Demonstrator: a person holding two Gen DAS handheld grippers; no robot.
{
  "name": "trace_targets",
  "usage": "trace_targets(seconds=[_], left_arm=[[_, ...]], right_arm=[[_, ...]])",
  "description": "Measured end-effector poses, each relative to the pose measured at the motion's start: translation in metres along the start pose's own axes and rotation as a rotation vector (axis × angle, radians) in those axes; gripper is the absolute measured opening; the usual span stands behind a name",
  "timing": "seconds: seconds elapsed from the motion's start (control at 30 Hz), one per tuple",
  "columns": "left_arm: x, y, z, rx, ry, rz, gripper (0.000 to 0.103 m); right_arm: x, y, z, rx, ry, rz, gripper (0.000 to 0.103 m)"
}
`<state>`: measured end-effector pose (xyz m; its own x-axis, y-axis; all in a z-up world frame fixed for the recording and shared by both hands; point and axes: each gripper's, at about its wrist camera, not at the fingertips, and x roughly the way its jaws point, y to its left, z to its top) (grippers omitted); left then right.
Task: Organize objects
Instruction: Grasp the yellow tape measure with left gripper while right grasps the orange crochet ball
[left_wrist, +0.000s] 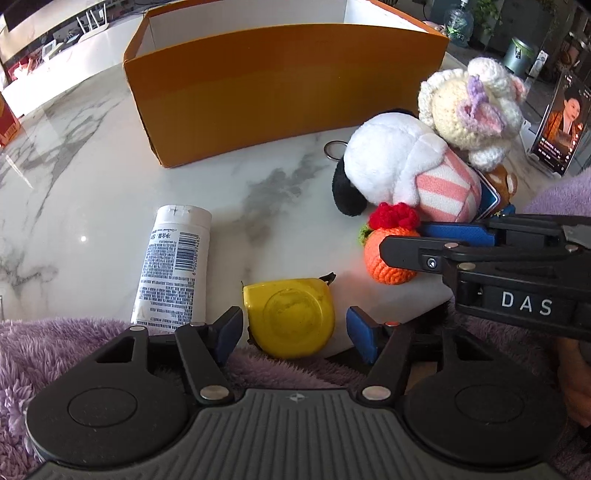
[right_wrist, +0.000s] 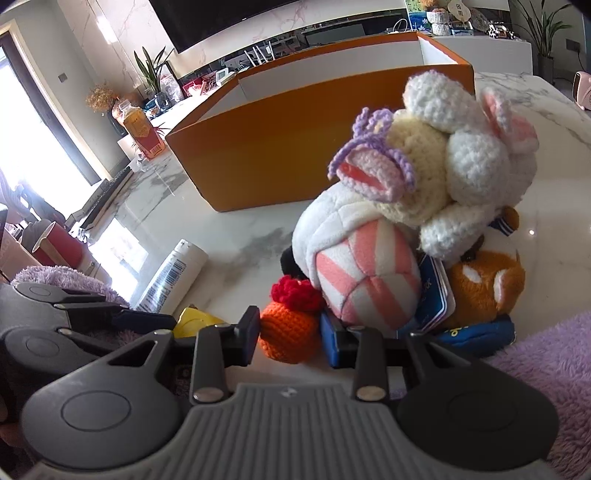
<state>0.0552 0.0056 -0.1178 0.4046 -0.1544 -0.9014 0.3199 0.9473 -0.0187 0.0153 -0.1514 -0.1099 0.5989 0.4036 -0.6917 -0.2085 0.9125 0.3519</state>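
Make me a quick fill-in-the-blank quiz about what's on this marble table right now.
1. The tape measure between the left tongs is coloured ____.
2. The big open box is coloured ____.
3. The right tongs straddle a crocheted ____ ball.
4. The white tube lies ____ the box.

Answers: yellow; orange; orange; outside

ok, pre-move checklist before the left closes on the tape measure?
1. Yellow tape measure between the left gripper pads: ok.
2. Pads clear of its sides: ok, jaws open.
3. White tube clear of left finger: cannot tell, very close.
4. Right gripper out of the way: ok, it straddles the orange crochet toy; contact cannot tell.
5. Orange box open on top: ok.
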Motion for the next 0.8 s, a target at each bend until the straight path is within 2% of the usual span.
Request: trace_targets(seconds=[0.3, 0.63, 0.8], left_arm=[[0.007, 0.003, 0.002, -0.026, 0.017, 0.006, 0.062], [0.004, 0.003, 0.000, -0.023, -0.008, 0.008, 0.061], [-0.008, 0.008, -0.002, -0.060, -0.054, -0.013, 0.061]], right_arm=[[0.001, 0.000, 0.001, 0.001, -0.001, 0.008, 0.038], [-0.001, 0.008, -0.002, -0.067, -0.026, -0.003, 0.037], [-0.019, 0.014, 0.000, -0.086, -0.079, 0.056, 0.036]])
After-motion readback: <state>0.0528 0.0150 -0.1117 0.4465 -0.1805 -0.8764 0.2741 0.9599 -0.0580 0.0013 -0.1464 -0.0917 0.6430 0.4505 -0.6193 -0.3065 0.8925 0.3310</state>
